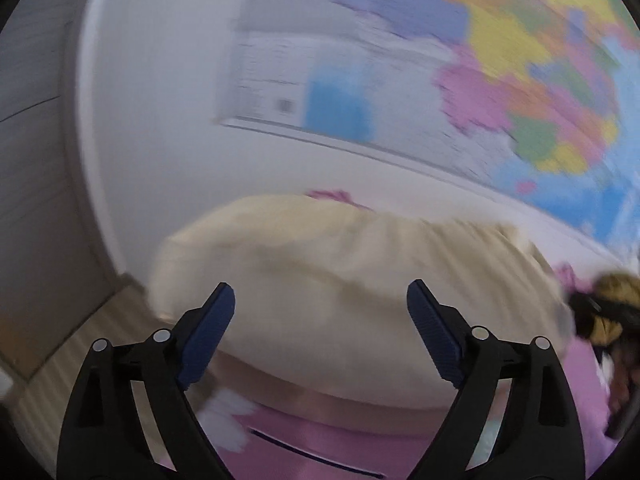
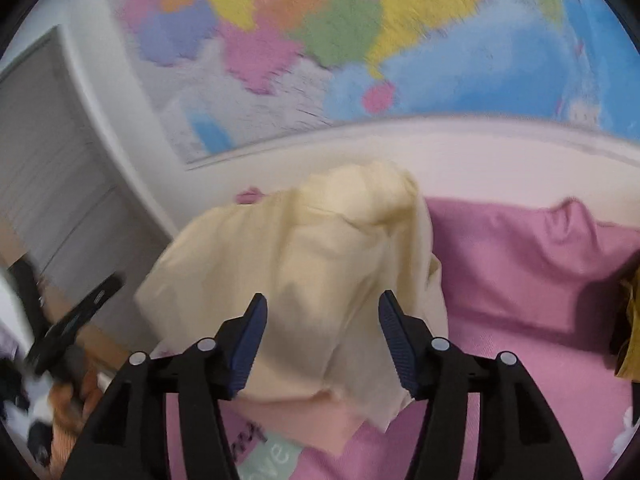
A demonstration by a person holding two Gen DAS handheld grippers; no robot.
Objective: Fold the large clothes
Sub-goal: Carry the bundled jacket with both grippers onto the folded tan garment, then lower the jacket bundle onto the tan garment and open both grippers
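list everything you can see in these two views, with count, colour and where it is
folded garment: one, cream, on the pink bedding ahead of both tongs
bedding: one, pink, spread under the garment
pillow: one, pink, at the wall to the right of the garment
map: one, many colours, on the white wall behind the bed
cupboard: one, grey, left of the bed
yellow cloth: one, mustard, at the right edge, mostly cut off
left tongs: one, black with blue pads, open, nothing between the pads
right tongs: one, black with blue pads, open, nothing gripped
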